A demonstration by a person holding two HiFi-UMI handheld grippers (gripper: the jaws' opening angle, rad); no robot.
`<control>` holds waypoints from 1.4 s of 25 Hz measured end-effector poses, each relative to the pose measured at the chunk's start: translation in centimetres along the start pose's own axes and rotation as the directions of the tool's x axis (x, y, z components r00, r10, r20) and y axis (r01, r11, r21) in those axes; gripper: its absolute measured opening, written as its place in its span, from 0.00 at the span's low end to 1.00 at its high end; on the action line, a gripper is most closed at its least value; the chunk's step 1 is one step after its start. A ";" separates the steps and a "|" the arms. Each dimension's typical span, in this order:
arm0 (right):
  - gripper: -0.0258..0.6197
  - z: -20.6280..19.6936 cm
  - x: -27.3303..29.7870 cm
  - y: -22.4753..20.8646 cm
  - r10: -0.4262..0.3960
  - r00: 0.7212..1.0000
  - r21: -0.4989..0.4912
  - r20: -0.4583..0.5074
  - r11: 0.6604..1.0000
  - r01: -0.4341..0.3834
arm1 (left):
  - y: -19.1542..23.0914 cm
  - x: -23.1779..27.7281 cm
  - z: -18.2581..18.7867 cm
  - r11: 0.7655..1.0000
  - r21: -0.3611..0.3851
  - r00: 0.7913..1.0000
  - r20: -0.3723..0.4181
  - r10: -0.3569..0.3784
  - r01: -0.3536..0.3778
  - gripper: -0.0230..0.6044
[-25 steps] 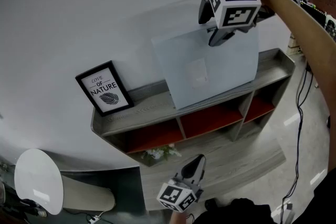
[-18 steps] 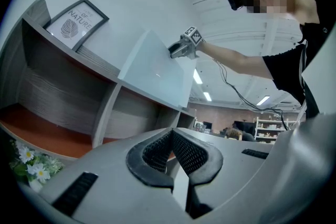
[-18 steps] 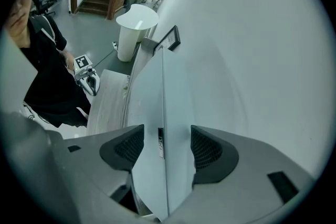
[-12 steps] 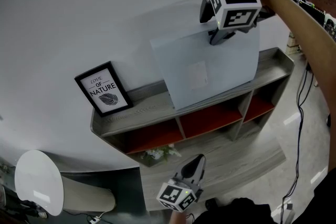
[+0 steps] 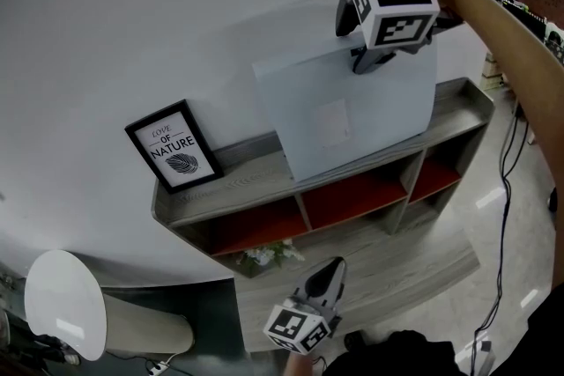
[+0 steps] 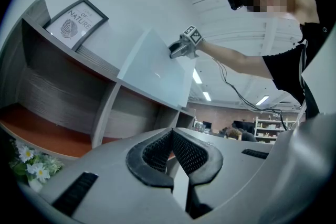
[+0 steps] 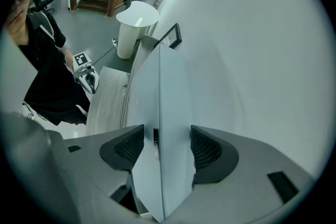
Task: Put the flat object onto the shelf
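A flat pale blue-grey panel stands on its lower edge on top of the grey shelf unit and leans back toward the white wall. My right gripper is shut on the panel's upper edge, with a pad on each face of the panel. The left gripper view shows the panel tilted on the shelf. My left gripper hangs low in front of the shelf, shut and empty, with its pads pressed together.
A black-framed "Love of Nature" print stands on the shelf's left end. Red-backed compartments sit below the top board, and small white flowers sit near the bottom left. A white round table stands at lower left. A cable hangs at right.
The panel's top has shifted very slightly toward the wall with my right gripper. The left gripper has stayed put.
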State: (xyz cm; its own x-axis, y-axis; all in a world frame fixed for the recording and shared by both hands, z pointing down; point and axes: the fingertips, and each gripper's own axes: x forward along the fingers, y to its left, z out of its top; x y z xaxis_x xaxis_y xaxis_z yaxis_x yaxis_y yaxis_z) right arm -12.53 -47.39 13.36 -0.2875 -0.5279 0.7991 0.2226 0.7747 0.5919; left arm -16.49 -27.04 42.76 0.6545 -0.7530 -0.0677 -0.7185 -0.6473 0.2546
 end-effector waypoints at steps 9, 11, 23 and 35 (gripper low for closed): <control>0.48 -0.1 -0.3 0.0 -0.023 1.000 -0.008 -0.010 1.000 0.023 | -0.3 0.2 -0.1 1.000 -0.002 1.000 -0.004 -0.006 0.006 0.06; 0.48 0.0 -0.5 0.0 -0.030 1.000 -0.006 -0.009 1.000 0.030 | -0.4 0.2 -0.1 1.000 -0.004 1.000 -0.004 -0.006 0.006 0.06; 0.48 0.1 -0.8 0.4 -0.040 0.999 -0.008 -0.026 0.999 0.040 | -0.6 -0.5 0.2 1.000 0.000 1.000 0.004 -0.002 0.002 0.06; 0.48 0.4 -2.3 1.0 -0.071 0.997 -0.010 -0.019 0.997 0.071 | -1.2 -1.3 -0.1 1.000 0.000 1.000 -0.002 -0.006 0.006 0.06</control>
State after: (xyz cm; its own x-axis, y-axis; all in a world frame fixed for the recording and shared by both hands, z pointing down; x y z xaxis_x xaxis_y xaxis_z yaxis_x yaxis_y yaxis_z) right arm -12.01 -45.29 12.03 -0.2845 -0.5882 0.7570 0.2107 0.7320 0.6480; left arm -16.42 -25.25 42.62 0.6589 -0.7492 -0.0676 -0.7148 -0.6516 0.2541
